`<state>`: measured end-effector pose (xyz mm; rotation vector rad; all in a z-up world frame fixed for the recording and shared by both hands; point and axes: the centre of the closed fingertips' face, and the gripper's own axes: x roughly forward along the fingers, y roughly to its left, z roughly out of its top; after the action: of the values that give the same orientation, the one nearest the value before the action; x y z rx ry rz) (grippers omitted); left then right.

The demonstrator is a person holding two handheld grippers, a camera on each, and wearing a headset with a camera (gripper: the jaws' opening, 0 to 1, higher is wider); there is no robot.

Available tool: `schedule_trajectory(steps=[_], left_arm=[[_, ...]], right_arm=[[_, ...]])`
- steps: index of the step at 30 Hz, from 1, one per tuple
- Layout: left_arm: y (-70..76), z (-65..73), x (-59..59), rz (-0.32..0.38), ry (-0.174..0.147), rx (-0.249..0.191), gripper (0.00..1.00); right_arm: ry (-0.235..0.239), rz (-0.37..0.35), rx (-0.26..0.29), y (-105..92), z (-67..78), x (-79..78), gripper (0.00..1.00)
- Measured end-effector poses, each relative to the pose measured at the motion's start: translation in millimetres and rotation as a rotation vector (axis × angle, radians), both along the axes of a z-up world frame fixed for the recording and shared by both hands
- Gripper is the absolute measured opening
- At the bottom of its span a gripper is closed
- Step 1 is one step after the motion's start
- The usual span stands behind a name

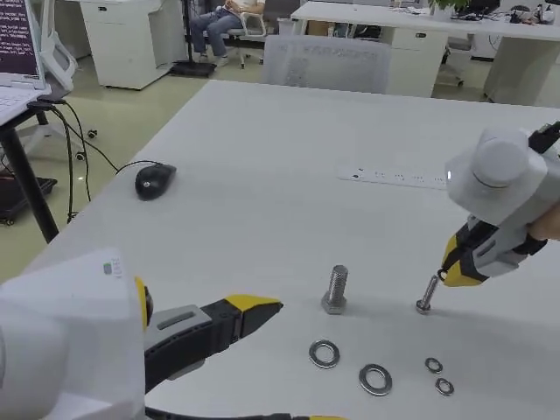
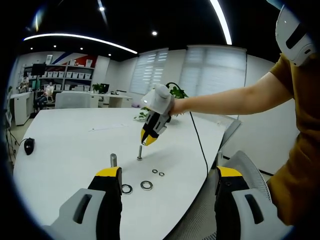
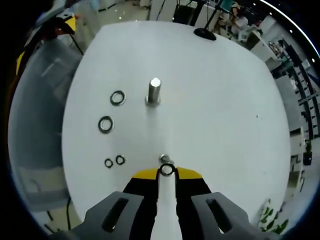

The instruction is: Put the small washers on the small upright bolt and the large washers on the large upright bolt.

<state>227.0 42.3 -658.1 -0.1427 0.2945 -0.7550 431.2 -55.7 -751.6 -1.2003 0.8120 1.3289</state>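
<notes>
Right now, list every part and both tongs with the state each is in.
Large bolt: upright on its head, no washers on it.
Small bolt: standing, shank bare.
Two large washers: lying flat on the table, loose.
Two small washers: lying flat, loose.
Third small washer: pinched in the right tongs, by the small bolt's top.
Right tongs: shut on that washer.
Left tongs: open, empty.

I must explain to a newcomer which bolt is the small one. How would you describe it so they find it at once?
On the white table, two bolts stand near the front edge. The small bolt is the right-hand one, just under the right claw, which pinches a small washer. It is thinner and shorter than the large bolt beside it.
</notes>
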Motion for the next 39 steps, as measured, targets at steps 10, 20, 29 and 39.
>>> schedule_trajectory(steps=[10,20,29,39], left_arm=[[2.5,-1.4,2.6,0.006,0.007,-0.001,0.75],[1.8,-2.5,3.4,0.008,0.009,-0.005,0.75],[3.4,-2.5,4.4,0.013,0.011,-0.007,0.75],[6.1,-3.7,6.2,0.019,0.016,-0.007,0.75]], right_arm=[[0.012,0.006,-0.008,3.5,-4.1,3.6,0.12],[0.017,0.019,-0.028,4.1,-10.7,6.0,0.12],[0.035,0.017,-0.036,4.0,-20.2,7.9,0.12],[0.061,0.018,-0.050,4.4,-39.0,7.9,0.13]])
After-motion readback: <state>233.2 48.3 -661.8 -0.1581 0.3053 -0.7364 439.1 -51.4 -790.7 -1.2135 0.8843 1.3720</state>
